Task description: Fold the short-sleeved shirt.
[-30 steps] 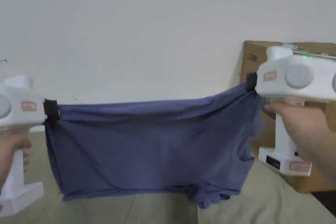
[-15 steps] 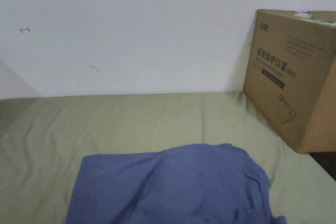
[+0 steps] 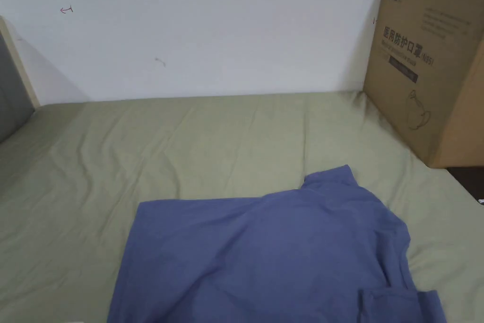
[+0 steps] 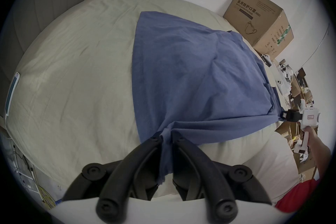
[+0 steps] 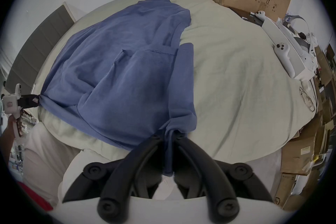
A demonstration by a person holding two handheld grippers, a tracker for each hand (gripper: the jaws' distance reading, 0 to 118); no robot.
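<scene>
two tongs, left tongs point(image 4: 166, 136) and right tongs point(image 5: 170, 134), pinch blue shirt point(image 3: 264, 253) over green bedsheet point(image 3: 189, 139) beside cardboard box point(image 3: 435, 59).

The bed point(image 3: 227, 135) has lots of bare sheet behind the shirt point(image 3: 269, 253) and to its left, all the way to the wall point(image 3: 212, 26). A gripper could pass there freely. On the right, a big box point(image 3: 425, 59) stands at the bed's far corner, near the shirt's raised tip, with a strip of bare sheet between them. White controllers point(image 5: 283, 49) lie along the bed's right edge, past the box. A phone point(image 4: 11, 91) lies at the far left edge, well apart from the shirt. A grey headboard point(image 4: 52, 2) closes the left end.
</scene>
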